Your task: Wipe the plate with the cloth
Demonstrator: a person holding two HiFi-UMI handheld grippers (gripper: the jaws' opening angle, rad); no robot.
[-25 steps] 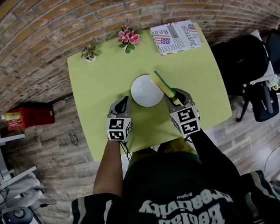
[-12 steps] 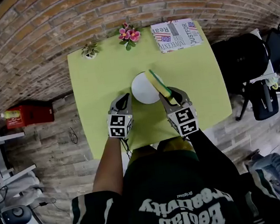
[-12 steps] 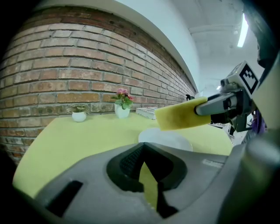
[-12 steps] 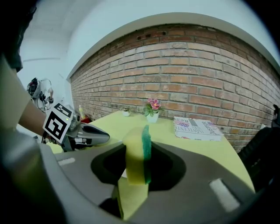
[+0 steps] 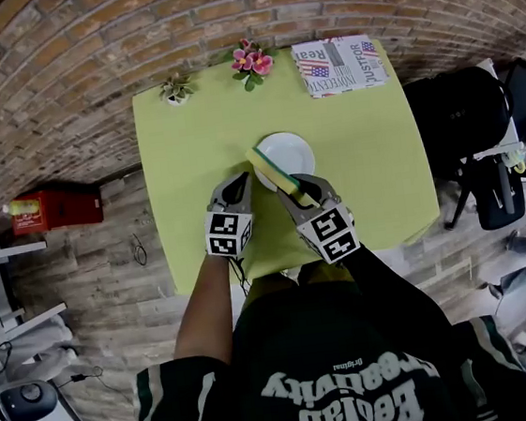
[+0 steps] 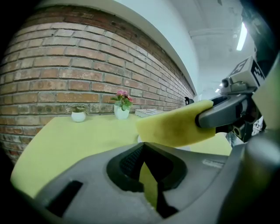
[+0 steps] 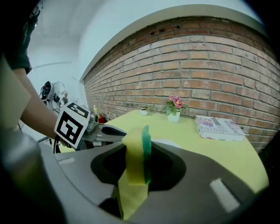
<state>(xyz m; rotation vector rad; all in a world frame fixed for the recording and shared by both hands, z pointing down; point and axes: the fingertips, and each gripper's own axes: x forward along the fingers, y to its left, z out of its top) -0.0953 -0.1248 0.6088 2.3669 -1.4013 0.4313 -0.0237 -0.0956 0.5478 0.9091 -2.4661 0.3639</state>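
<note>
So the left tool (image 5: 239, 185) sits just left of the plate (image 5: 296, 152), by its front-left edge. Its tips are pinched pretty much together with nothing in them, and its own view only shows a sliver of green worktop (image 5: 190, 147) through the gap. The cloth (image 5: 270, 168) (tbh it looks more like a yellow sponge with a green scrubby side) lies across the plate's left rim. I can't tell from above if it's actually touching or just over it. The right tool (image 5: 304, 191), on the plate's near side, is clamped tight on the cloth's near end. My take is the wiping has barely got going. I'd lay the cloth's broad face flat on the plate and sweep round, with the left tool pressing on the rim so the plate doesn't skate away. The right gripper view makes it clear which face is the green one. The left gripper view shows the cloth side-on with the other tool closed over its end. Only the head view shows the whole plate, plus the magazine (image 5: 339, 64) well behind the plate, off to its right.
</note>
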